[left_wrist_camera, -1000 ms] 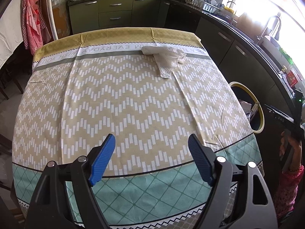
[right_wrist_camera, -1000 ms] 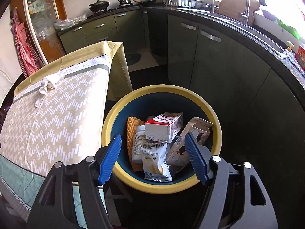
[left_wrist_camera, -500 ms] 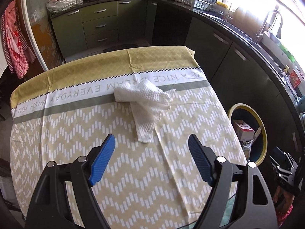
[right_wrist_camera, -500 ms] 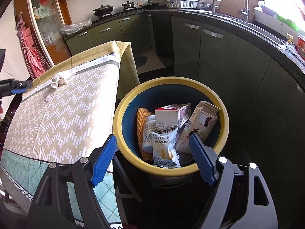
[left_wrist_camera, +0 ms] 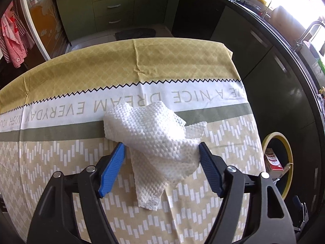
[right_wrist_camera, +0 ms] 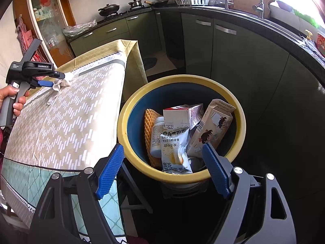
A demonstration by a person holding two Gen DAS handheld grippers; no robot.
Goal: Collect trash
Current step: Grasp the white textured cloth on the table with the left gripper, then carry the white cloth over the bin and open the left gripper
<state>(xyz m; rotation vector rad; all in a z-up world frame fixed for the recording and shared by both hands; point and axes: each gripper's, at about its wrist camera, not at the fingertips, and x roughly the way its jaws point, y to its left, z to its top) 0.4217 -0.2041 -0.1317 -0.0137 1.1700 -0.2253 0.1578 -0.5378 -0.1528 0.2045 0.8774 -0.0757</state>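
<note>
crumpled paper towel (left_wrist_camera: 156,142) lies between the closing left tool (left_wrist_camera: 161,147) pads.

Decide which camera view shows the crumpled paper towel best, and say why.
The left wrist view: the paper towel fills the middle, between the closing left gripper fingers. The right wrist view shows it only small and far off on the table, partly hidden.
</note>
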